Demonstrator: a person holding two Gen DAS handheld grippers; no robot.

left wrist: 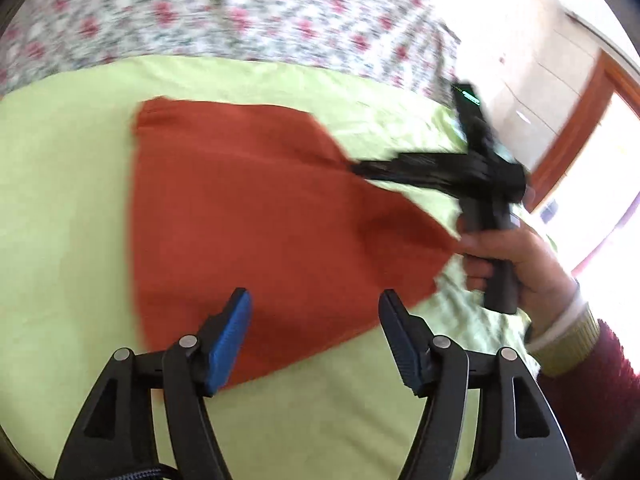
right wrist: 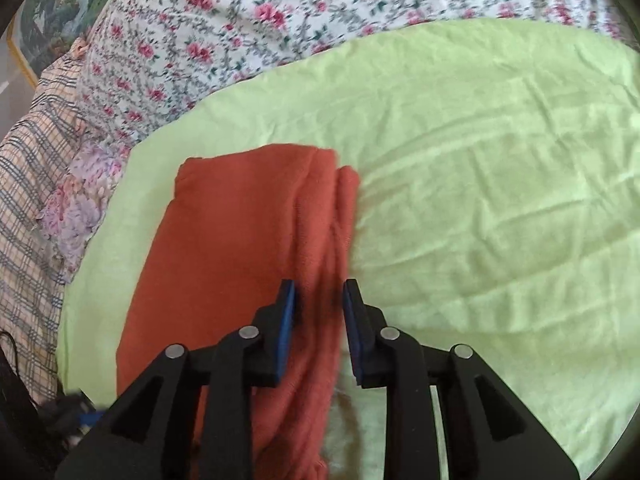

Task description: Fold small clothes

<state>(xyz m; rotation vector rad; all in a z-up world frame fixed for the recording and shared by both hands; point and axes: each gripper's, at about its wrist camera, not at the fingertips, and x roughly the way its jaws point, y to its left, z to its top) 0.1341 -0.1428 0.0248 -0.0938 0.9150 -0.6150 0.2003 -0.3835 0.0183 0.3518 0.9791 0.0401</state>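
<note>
Fold half begun: right tool [right wrist: 318, 300] pinches the red cloth's [left wrist: 248, 208] edge, left tool [left wrist: 316, 320] wide, empty.

The right gripper [left wrist: 356, 168] smears into a black blur in the left wrist view, so whether its tips pinch the rust-red garment [left wrist: 248, 216] there cannot be told. In the right wrist view the near end of the garment [right wrist: 240, 240] runs under the gripper's frame and off the bottom edge. The hand [left wrist: 516, 264] holding the right gripper is cut off at the sleeve by the picture's edge. The floral bedspread [left wrist: 224, 12] is blurred in the left wrist view. At the lower left of the right wrist view sits a dark blurred clutter [right wrist: 68, 412], too unclear to name.
</note>
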